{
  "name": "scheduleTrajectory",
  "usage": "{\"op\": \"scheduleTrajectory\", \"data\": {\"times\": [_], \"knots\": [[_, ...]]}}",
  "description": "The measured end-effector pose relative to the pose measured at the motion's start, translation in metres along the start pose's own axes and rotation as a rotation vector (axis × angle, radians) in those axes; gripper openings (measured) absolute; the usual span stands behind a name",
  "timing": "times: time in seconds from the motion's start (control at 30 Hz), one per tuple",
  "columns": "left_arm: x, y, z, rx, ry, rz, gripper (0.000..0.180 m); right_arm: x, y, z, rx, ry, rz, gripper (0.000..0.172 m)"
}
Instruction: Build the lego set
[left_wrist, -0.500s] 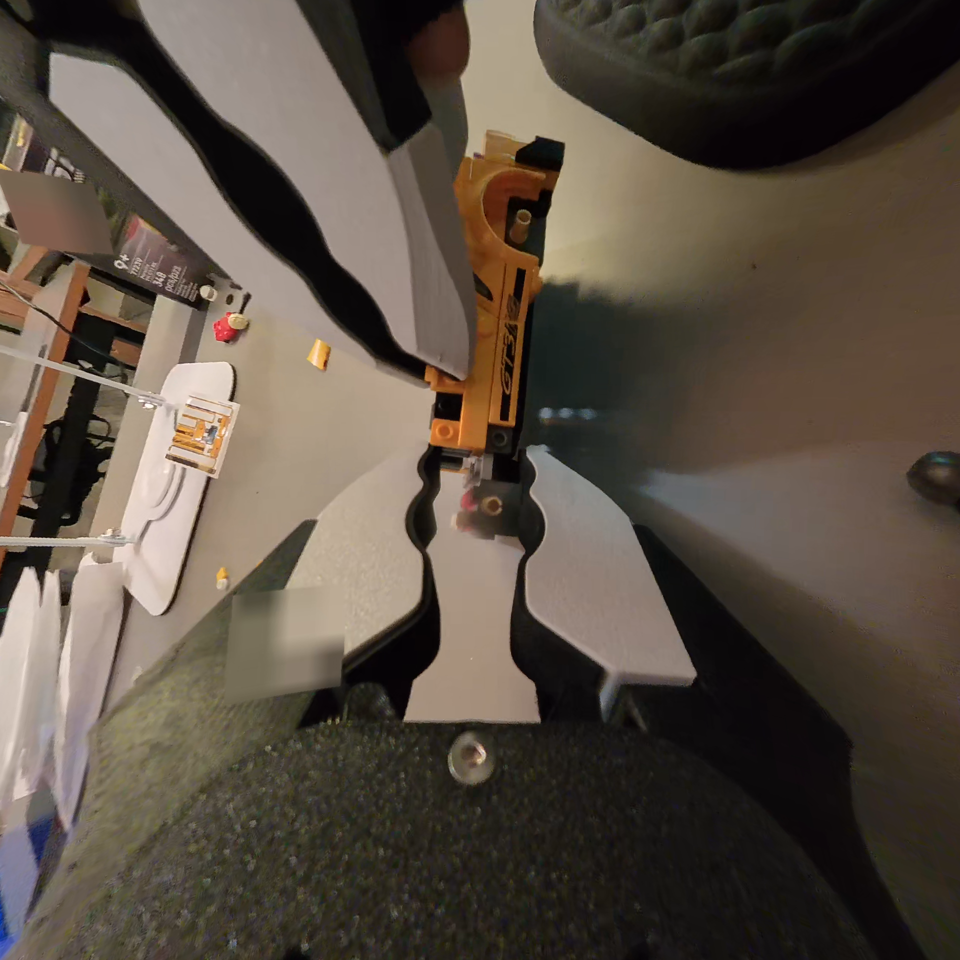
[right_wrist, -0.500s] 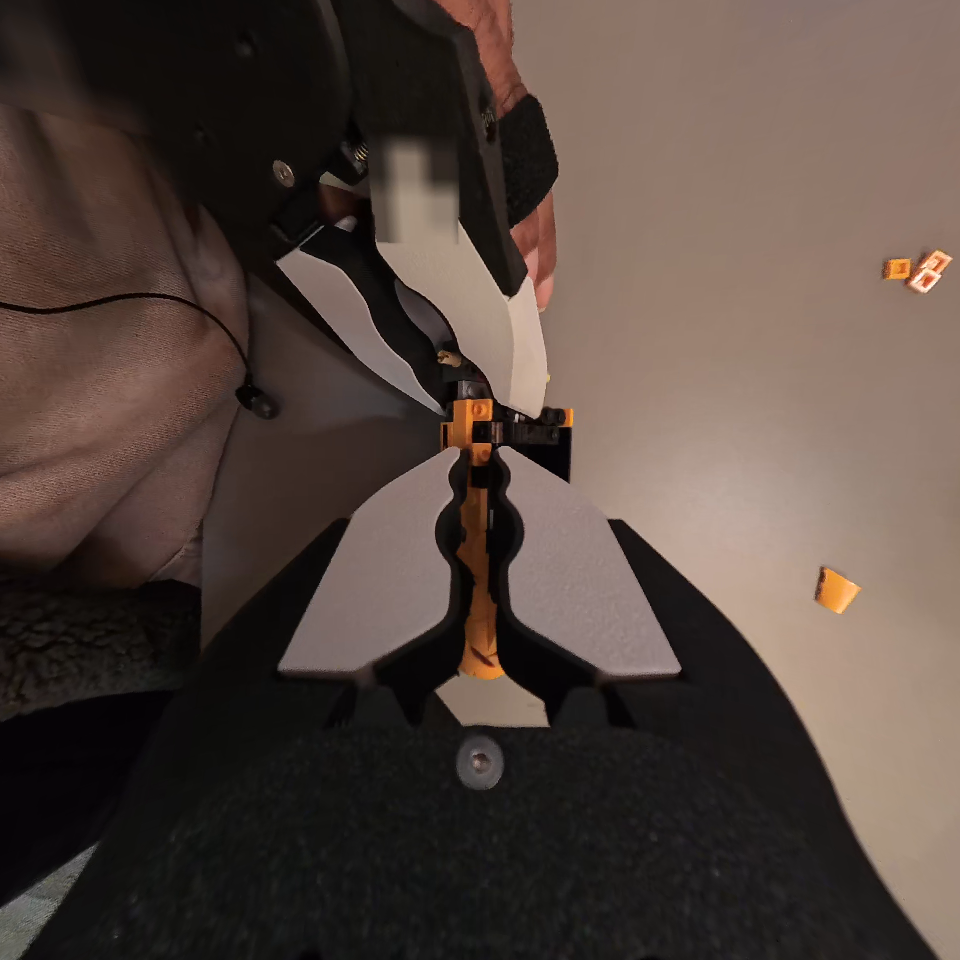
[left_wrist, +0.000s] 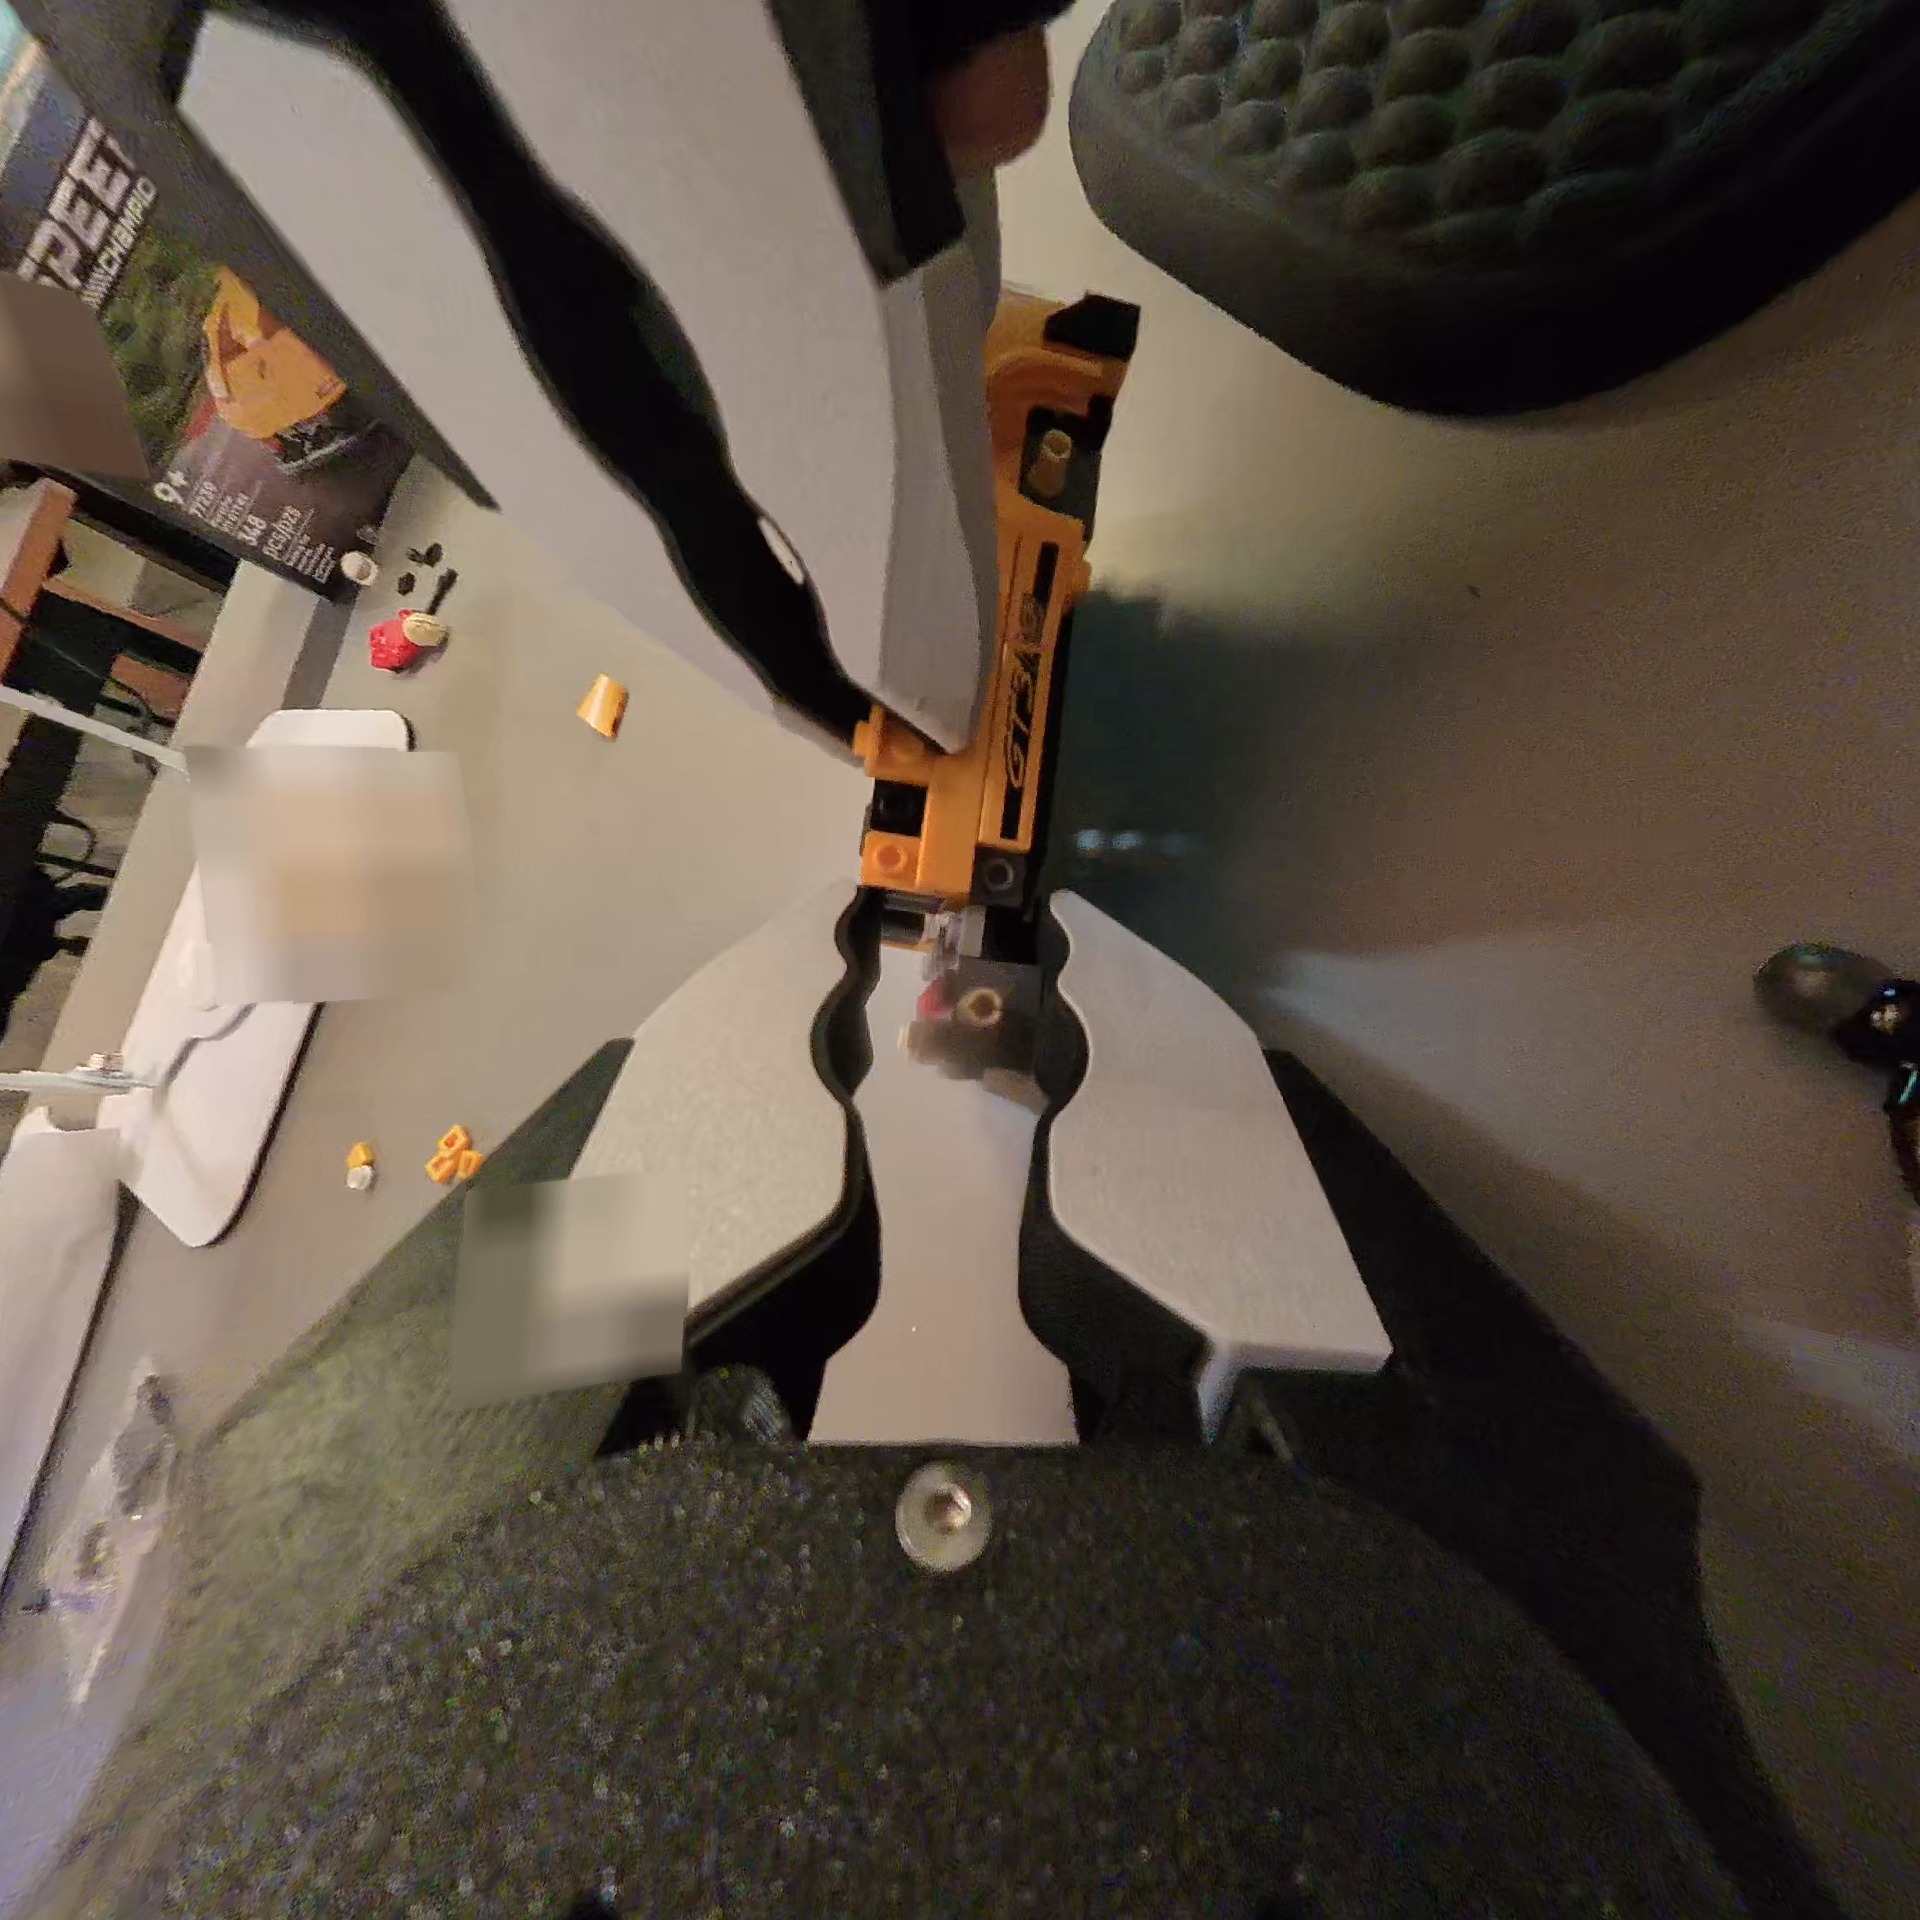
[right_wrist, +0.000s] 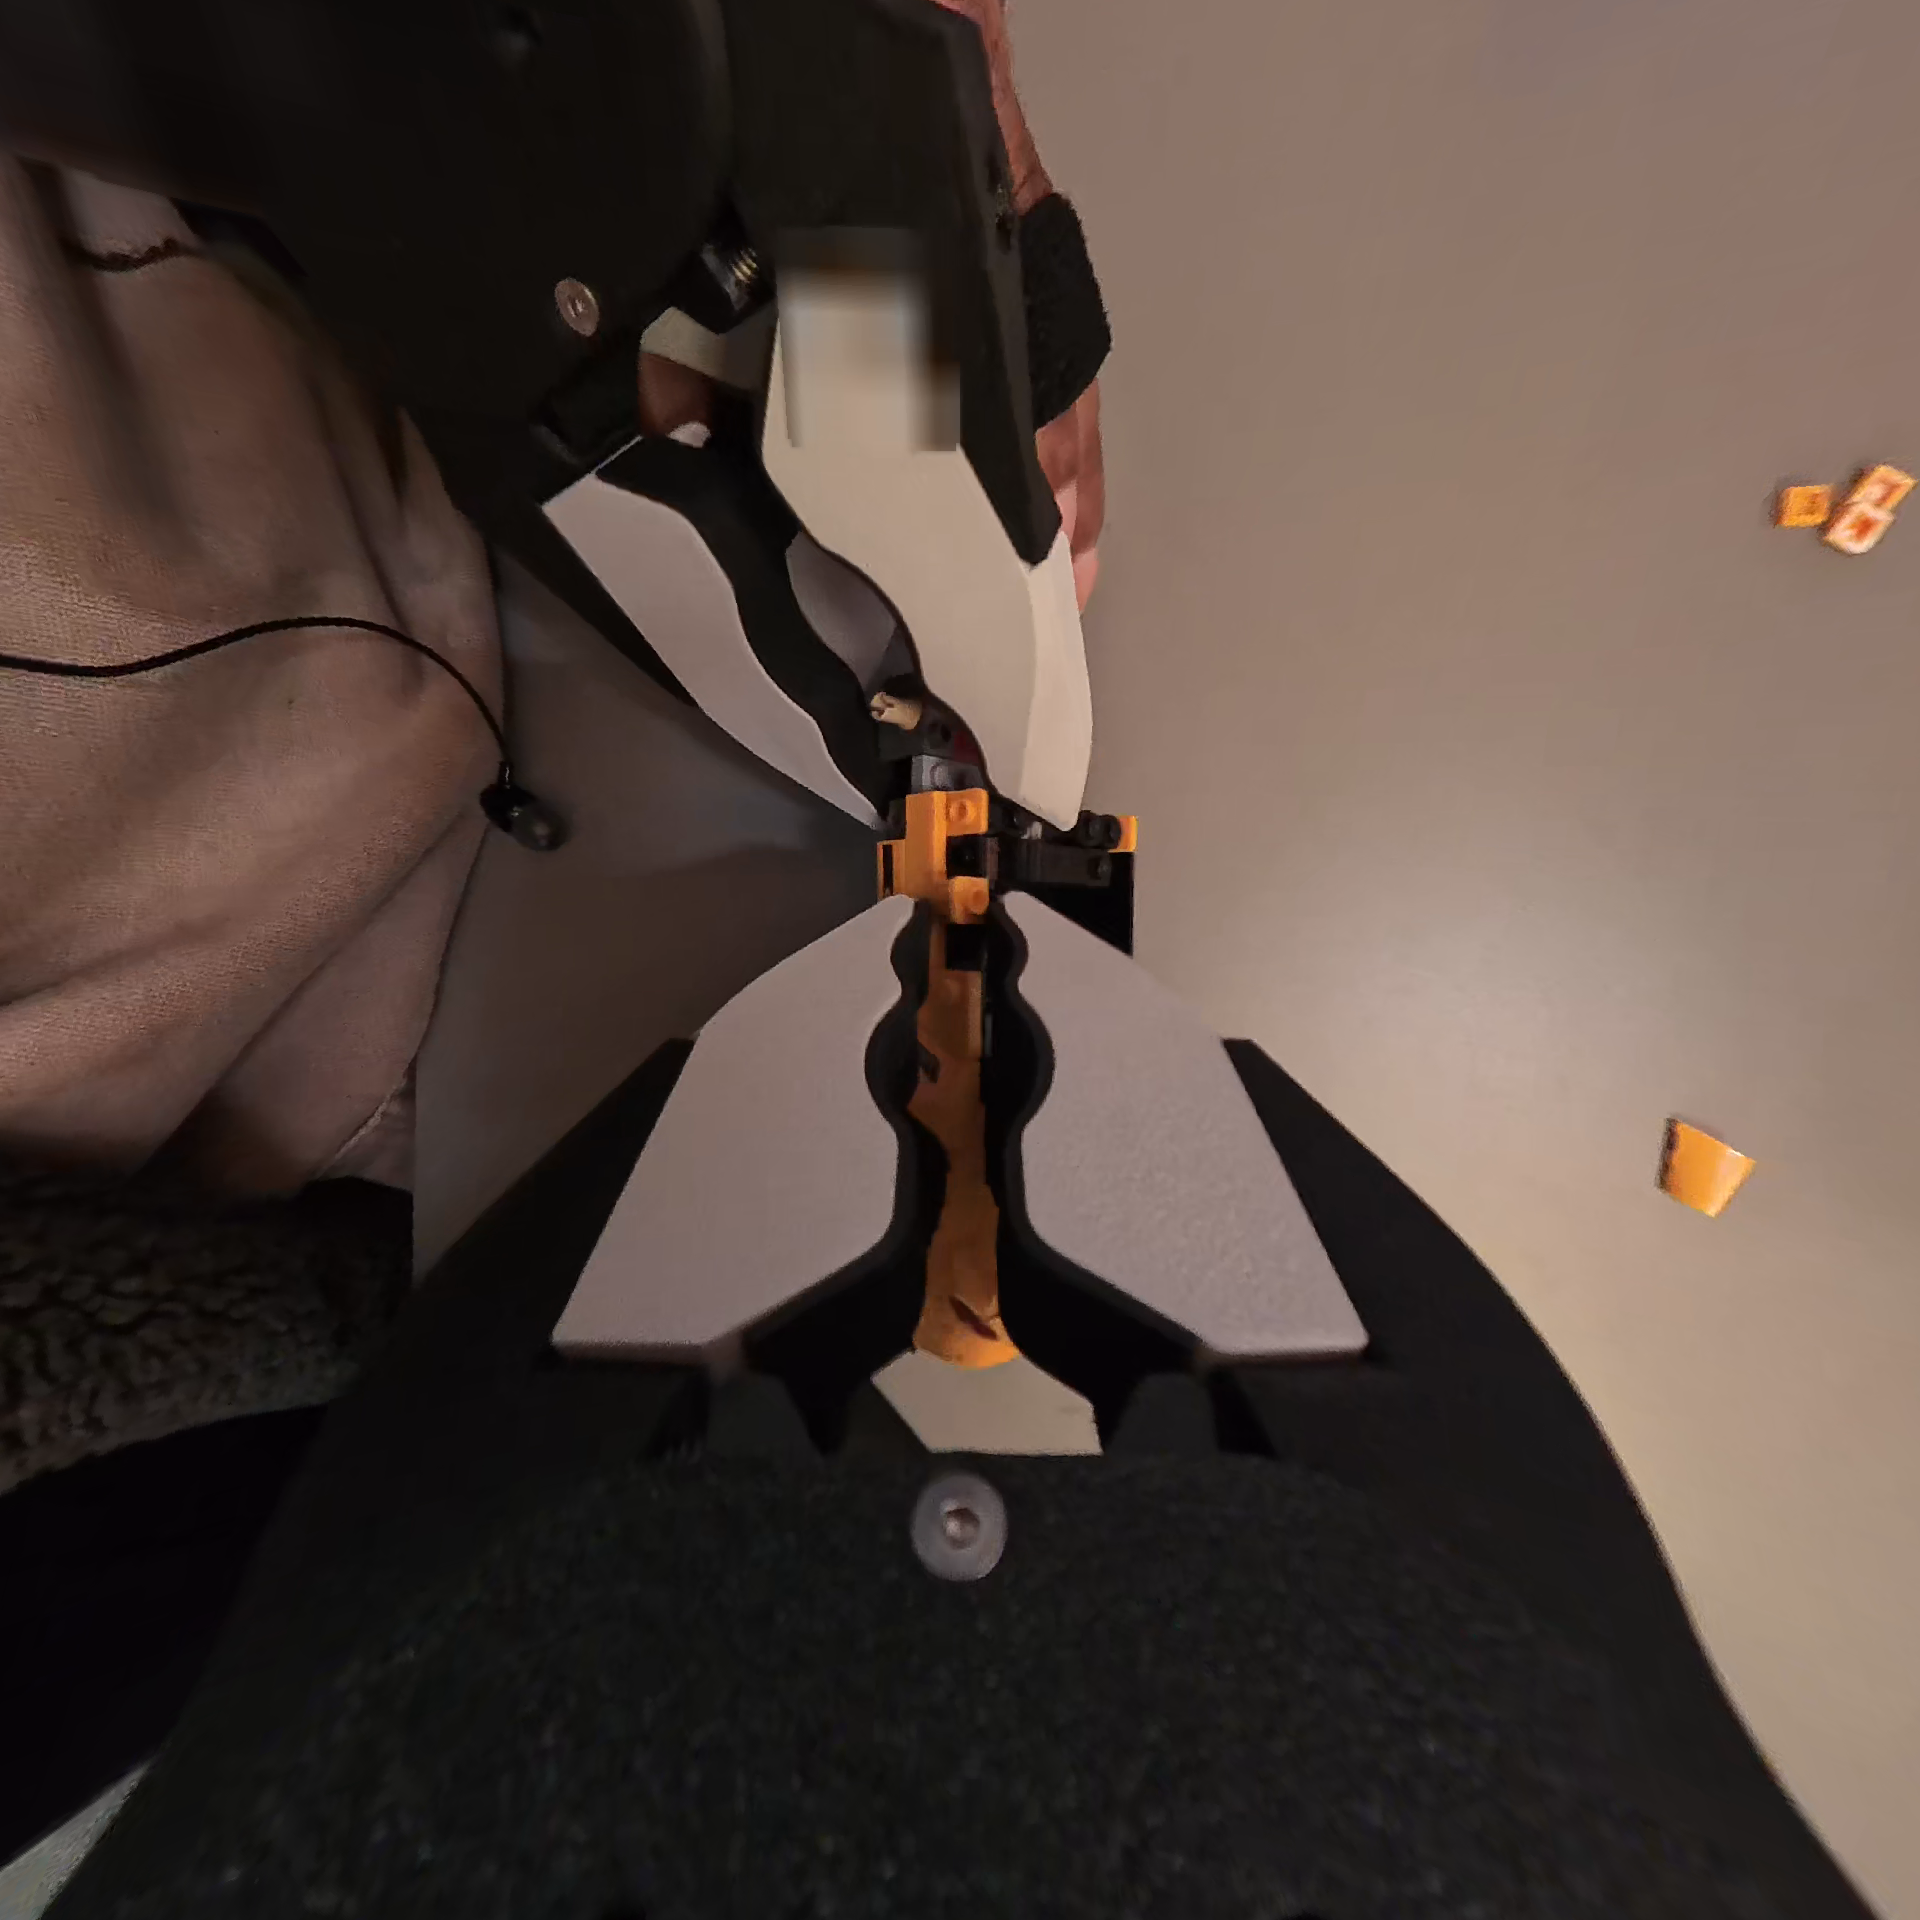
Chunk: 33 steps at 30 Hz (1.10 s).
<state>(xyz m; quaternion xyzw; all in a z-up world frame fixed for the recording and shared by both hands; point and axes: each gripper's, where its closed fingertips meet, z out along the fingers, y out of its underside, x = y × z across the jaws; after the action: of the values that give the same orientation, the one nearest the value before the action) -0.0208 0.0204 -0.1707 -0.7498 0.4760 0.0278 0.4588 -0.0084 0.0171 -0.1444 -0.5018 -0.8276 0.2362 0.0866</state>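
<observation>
An orange and black brick car model (left_wrist: 1008, 644) hangs in the air between my two grippers. My left gripper (left_wrist: 956, 904) is shut on the model's lower end, a black and grey block with a tan pin hole (left_wrist: 977, 1006). My right gripper (right_wrist: 951, 914) is shut on the model's long orange side (right_wrist: 956, 1143); the model's stud end (right_wrist: 920, 862) sticks out past its tips. The right gripper also shows in the left wrist view (left_wrist: 894, 732), and the left gripper in the right wrist view (right_wrist: 966, 810). A hand (right_wrist: 1070, 468) holds the left gripper.
On the grey table (left_wrist: 644, 831) lie a toy box (left_wrist: 208, 364), a red piece (left_wrist: 400, 639), an orange slope piece (left_wrist: 603, 707), small orange bits (left_wrist: 452, 1153) and a white mat (left_wrist: 208, 1091). More orange pieces (right_wrist: 1704, 1164) (right_wrist: 1839, 509) lie at the right. A person's beige garment (right_wrist: 208, 727) is close at left.
Both grippers keep their hold on the model. The left wrist view has shifted a little, so more of the toy box shows.
</observation>
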Motion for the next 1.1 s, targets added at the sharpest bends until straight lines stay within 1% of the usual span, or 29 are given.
{"op": "scheduleTrajectory", "data": {"times": [0.07,0.17,0.23,0.3,0.4,0.47,0.5,0.57,0.63,0.7,0.77,0.83,0.9,1.03,1.1], "knots": [[-0.001,0.001,0.000,0.006,0.015,-0.040,0.028,0.005,-0.002,-0.007,0.038,0.047,0.004,0.009],[-0.003,0.004,0.000,0.006,0.029,-0.082,0.028,0.010,-0.009,-0.027,0.139,0.087,0.046,0.014],[-0.004,0.005,0.000,0.009,0.039,-0.112,0.028,0.018,-0.005,-0.040,0.176,0.161,0.055,0.016],[-0.005,0.005,0.000,0.020,0.070,-0.176,0.028,0.026,0.002,-0.051,0.225,0.221,0.092,0.019],[-0.008,0.004,-0.004,0.067,0.181,-0.382,0.028,0.039,0.022,-0.065,0.285,0.309,0.171,0.023],[-0.011,0.007,-0.008,0.079,0.259,-0.507,0.028,0.046,0.041,-0.069,0.290,0.349,0.220,0.023],[-0.014,0.008,-0.009,0.086,0.275,-0.546,0.028,0.050,0.052,-0.070,0.286,0.374,0.238,0.021],[-0.018,0.011,-0.009,0.086,0.274,-0.573,0.028,0.056,0.075,-0.064,0.248,0.400,0.271,0.016],[-0.017,0.013,-0.006,0.073,0.269,-0.574,0.029,0.060,0.095,-0.052,0.187,0.403,0.310,0.015],[-0.015,0.009,-0.003,0.079,0.264,-0.585,0.029,0.059,0.105,-0.038,0.154,0.380,0.330,0.015],[-0.015,0.008,-0.002,0.080,0.258,-0.576,0.029,0.060,0.111,-0.028,0.111,0.377,0.296,0.015],[-0.015,0.008,-0.002,0.084,0.259,-0.567,0.029,0.066,0.118,-0.025,0.051,0.403,0.194,0.015],[-0.015,0.007,-0.004,0.094,0.267,-0.566,0.030,0.071,0.123,-0.023,0.019,0.385,0.078,0.014],[-0.020,0.005,-0.007,0.109,0.267,-0.562,0.034,0.071,0.125,-0.020,-0.027,0.224,-0.067,0.014],[-0.019,0.006,-0.007,0.107,0.277,-0.552,0.035,0.065,0.122,-0.017,-0.052,0.120,-0.106,0.014]]}}
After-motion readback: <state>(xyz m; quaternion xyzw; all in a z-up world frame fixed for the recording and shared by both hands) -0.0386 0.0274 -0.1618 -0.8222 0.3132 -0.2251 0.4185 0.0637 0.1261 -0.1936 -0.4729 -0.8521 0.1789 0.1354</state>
